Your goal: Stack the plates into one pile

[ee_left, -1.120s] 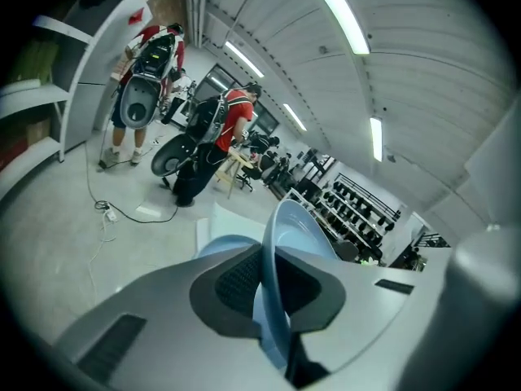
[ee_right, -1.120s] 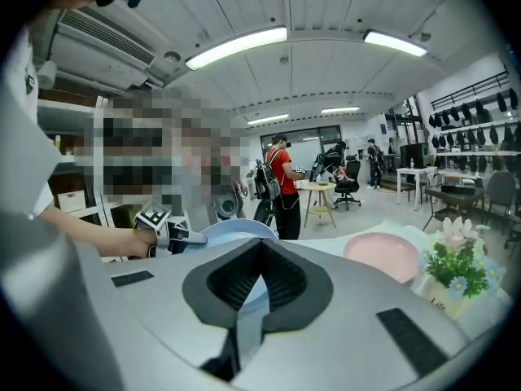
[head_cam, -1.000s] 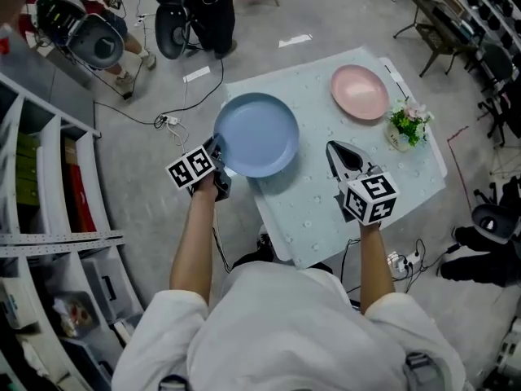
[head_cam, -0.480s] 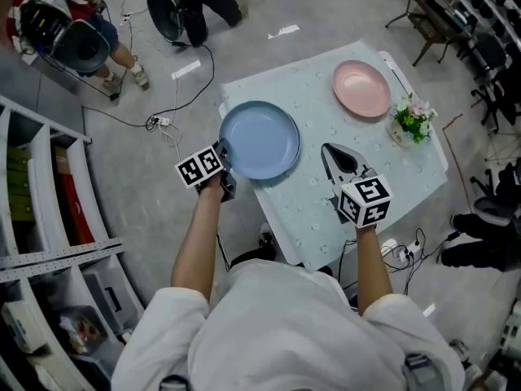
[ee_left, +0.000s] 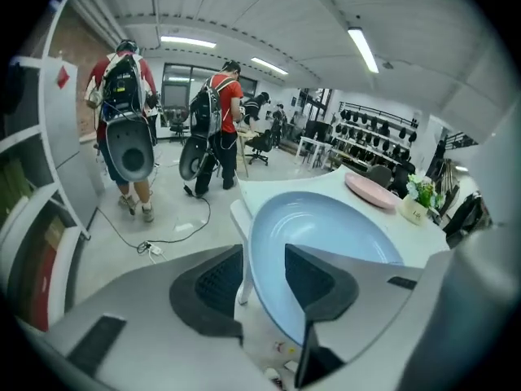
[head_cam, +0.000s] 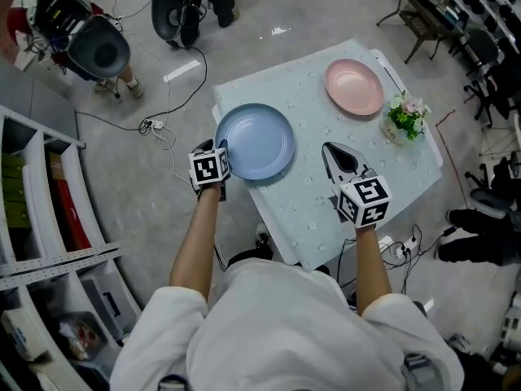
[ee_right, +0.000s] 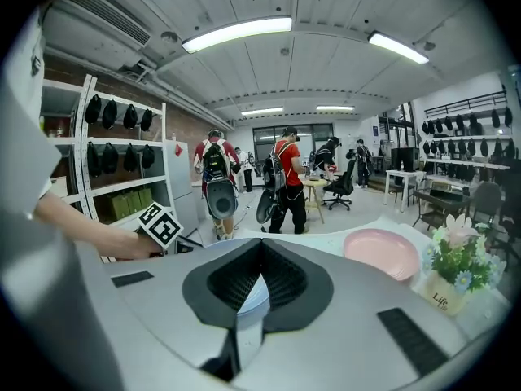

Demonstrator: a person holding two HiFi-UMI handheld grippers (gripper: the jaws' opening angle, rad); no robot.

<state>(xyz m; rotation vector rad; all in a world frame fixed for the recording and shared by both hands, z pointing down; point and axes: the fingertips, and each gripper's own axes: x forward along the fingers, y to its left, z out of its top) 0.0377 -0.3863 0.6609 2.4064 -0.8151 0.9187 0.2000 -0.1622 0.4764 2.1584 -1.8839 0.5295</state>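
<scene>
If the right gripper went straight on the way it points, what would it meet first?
The shut right gripper would probably meet the pale tabletop beside the round blue plate; depth is unclear.

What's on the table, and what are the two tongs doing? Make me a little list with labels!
Table: light blue cover
Blue plate: near the left edge
Pink plate: far corner, apart from the blue one, not stacked yet
Flower pot: beside the pink plate
Left tongs: open, have just been opening, blue plate's rim between them
Right tongs: shut, empty
</scene>
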